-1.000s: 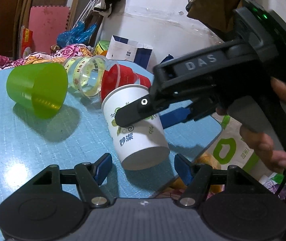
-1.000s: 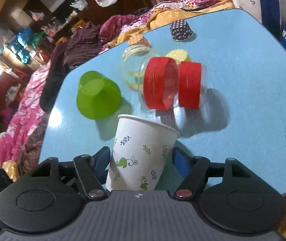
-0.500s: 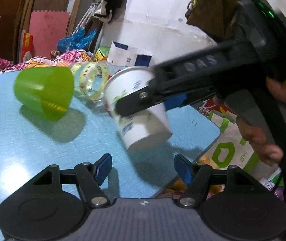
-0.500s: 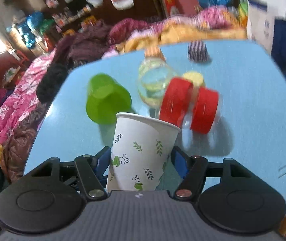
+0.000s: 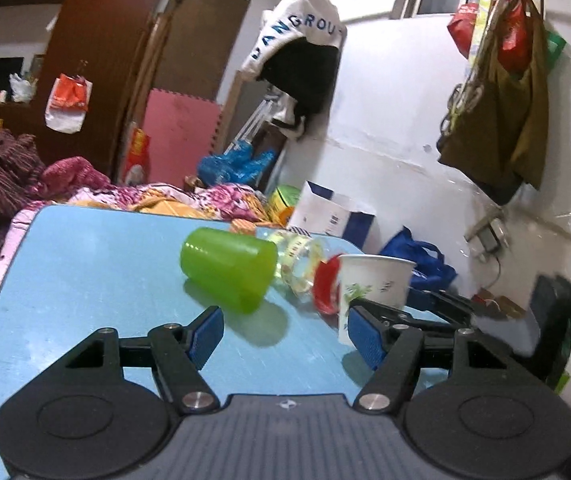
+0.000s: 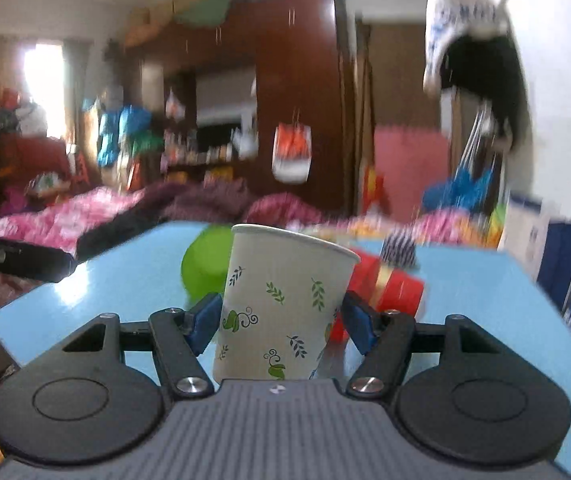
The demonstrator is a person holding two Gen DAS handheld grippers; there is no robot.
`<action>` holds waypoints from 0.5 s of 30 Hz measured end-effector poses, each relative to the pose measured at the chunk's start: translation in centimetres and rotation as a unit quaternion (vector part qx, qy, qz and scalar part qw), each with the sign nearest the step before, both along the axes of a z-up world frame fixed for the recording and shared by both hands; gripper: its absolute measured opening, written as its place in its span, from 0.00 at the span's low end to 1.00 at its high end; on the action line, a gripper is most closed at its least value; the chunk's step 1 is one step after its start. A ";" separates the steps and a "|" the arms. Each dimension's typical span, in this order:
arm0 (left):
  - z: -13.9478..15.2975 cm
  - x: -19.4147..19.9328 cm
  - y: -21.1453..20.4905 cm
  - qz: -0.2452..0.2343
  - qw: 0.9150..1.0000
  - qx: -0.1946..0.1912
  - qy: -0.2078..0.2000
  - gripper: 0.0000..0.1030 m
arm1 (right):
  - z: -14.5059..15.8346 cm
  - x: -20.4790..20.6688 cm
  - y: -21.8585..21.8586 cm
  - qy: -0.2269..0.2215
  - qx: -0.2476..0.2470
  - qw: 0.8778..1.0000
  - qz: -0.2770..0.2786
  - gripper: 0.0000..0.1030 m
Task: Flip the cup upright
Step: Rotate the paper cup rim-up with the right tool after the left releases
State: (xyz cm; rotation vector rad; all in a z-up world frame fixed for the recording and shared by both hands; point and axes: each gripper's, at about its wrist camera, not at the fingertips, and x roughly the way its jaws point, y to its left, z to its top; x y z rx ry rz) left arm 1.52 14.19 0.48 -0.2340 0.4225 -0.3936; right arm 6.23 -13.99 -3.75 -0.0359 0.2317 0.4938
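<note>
The paper cup [image 6: 285, 304] stands mouth-up and nearly upright, pinched between the blue pads of the right tongs [image 6: 281, 318], which press on its printed wall from both sides; whether its base touches the blue table [image 6: 485, 312] is hidden by the gripper body. In the left wrist view the same paper cup [image 5: 373, 284] sits near the table's right edge, with the right tongs [image 5: 405, 308] reaching in from the right. Left of the cup lies a green cup [image 5: 229, 274] on its side, and between the two lie a clear jar [image 5: 299, 264] and a red lid [image 5: 325, 286] (somewhat blurred). The left tongs [image 5: 285, 332] are spread wide, gripping nothing, in front of the green cup.
</note>
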 end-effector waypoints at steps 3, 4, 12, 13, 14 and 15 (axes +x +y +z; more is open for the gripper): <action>0.3 -0.1 -0.5 0.004 1.000 0.000 -0.005 0.70 | -1.1 -0.7 0.2 -0.065 0.007 0.998 -0.021 0.65; 0.2 0.0 -0.8 0.004 1.000 0.000 -0.006 0.70 | -1.4 -0.9 0.3 -0.076 0.007 0.997 -0.019 0.65; -0.3 -0.3 -2.3 -0.003 1.000 0.006 -0.009 0.70 | -3.2 -2.4 0.9 -0.141 -0.010 0.990 0.011 0.65; -0.4 -0.4 -2.3 -0.004 1.000 0.006 -0.008 0.70 | -3.4 -2.5 0.8 -0.141 -0.011 0.990 0.014 0.65; -0.5 -0.3 -2.3 -0.003 1.000 0.005 -0.007 0.70 | -3.4 -2.4 0.9 -0.136 -0.012 0.990 0.018 0.65; -0.6 -0.3 -2.3 -0.002 1.000 0.004 -0.008 0.70 | -3.6 -2.4 0.8 -0.132 -0.013 0.991 0.020 0.65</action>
